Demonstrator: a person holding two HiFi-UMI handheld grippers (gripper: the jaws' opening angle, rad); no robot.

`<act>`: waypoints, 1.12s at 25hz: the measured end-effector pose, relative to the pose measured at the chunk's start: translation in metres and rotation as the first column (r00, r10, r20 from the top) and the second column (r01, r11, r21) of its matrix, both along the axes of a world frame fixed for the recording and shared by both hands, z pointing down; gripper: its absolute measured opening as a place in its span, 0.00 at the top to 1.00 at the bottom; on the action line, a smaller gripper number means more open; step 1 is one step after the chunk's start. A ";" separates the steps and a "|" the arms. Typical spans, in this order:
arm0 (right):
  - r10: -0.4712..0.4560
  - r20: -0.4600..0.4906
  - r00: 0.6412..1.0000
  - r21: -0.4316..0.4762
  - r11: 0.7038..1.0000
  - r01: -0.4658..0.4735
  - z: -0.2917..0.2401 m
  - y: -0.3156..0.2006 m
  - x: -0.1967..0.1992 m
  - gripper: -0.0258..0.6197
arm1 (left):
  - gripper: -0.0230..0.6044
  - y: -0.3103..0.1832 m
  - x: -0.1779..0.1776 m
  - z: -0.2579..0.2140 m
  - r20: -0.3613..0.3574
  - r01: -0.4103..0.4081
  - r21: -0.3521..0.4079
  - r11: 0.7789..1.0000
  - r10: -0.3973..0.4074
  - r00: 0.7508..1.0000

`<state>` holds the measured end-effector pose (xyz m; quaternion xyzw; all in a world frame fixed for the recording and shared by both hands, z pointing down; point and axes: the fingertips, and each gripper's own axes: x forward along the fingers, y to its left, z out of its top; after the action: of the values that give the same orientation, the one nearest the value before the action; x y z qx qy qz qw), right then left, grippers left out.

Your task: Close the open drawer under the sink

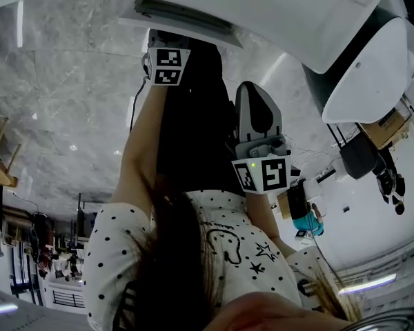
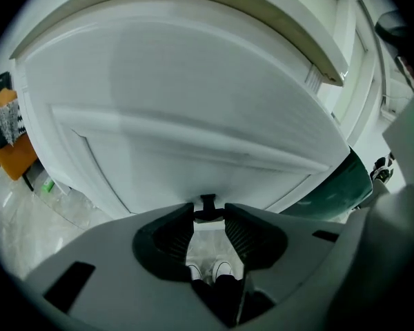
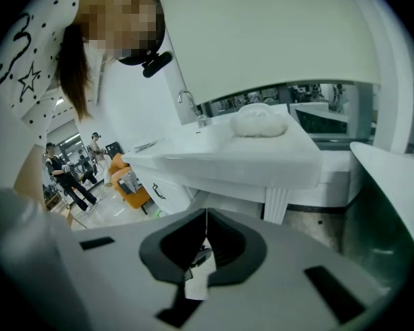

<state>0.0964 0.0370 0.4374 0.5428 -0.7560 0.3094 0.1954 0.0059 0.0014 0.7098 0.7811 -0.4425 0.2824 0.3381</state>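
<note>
The left gripper view is filled by a white drawer front (image 2: 193, 116) with a raised panel. A small black handle (image 2: 208, 207) sits on it right at my left gripper's (image 2: 208, 216) tips. The jaws stand apart on either side of the handle, and the pads do not press on it. In the head view the left gripper (image 1: 164, 47) reaches up to the white cabinet (image 1: 276, 12), and the right gripper (image 1: 254, 95) hangs beside it, lower. My right gripper (image 3: 205, 214) has its tips together with nothing between them, away from the cabinet.
A white sink counter (image 3: 262, 161) with a faucet (image 3: 188, 103) and a white cloth (image 3: 260, 121) shows in the right gripper view. Beside it are a white drawer with a black handle (image 3: 156, 192), an orange chair (image 3: 130, 188) and people further back. The person's dotted sleeve (image 1: 214, 254) fills the lower head view.
</note>
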 end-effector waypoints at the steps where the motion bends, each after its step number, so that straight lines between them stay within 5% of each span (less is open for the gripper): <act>1: 0.010 -0.004 1.000 -0.003 1.000 -0.010 0.001 0.000 0.002 0.94 | 0.73 0.000 0.001 0.000 -0.006 0.003 -0.004 1.000 -0.003 1.000; 28: 0.019 -0.015 1.000 -0.051 0.999 -0.020 0.020 0.013 -0.027 0.94 | 0.74 0.001 -0.002 0.001 -0.039 0.006 0.007 1.000 -0.006 0.999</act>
<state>0.0698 0.0504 0.4578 0.5472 -0.7411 0.3265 0.2116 0.0040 0.0020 0.7110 0.7862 -0.4394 0.2646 0.3447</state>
